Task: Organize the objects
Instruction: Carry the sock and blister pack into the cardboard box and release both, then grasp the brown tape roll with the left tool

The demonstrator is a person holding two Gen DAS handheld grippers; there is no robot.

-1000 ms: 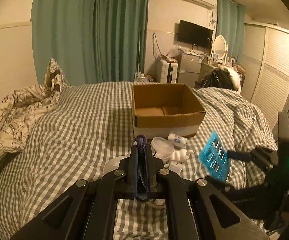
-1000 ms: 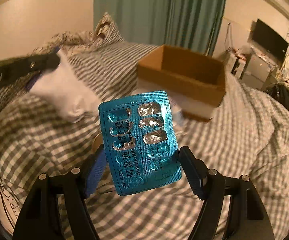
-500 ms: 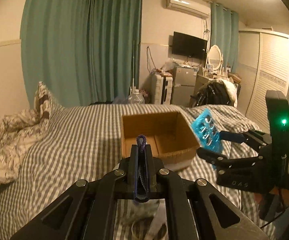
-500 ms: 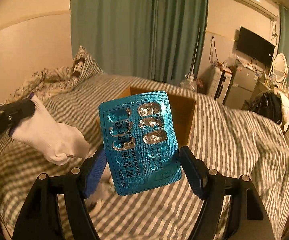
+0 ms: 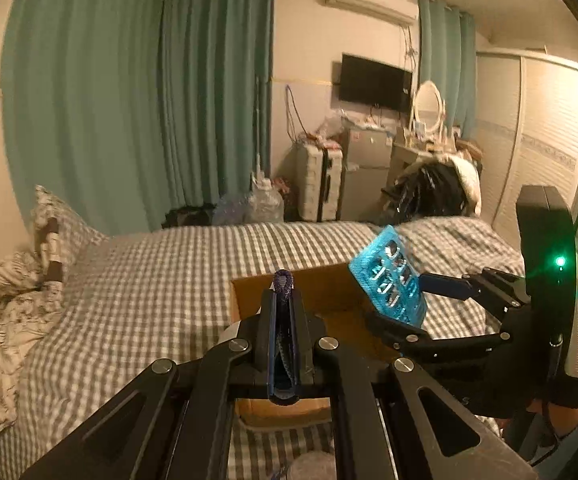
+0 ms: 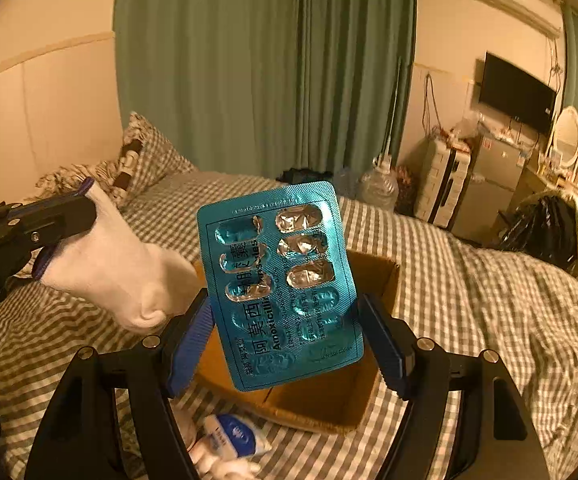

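The blue pill sheet (image 6: 279, 286) is shiny and has two rows of little bumps. Some bumps on the right row are popped open and look silver. It has black writing on it. It stands almost upright, a bit tilted, squeezed at both sides by the right claw (image 6: 285, 340), up in the air over the brown cardboard box (image 6: 329, 400).

The white sock (image 6: 117, 276) hangs in the air to the left of the box, pinched at its purple cuff by the left claw (image 5: 283, 300). Its toe points down.

The box sits open on the checked bed (image 6: 489, 300). A small white and blue tube (image 6: 235, 436) lies on the bed just in front of the box.
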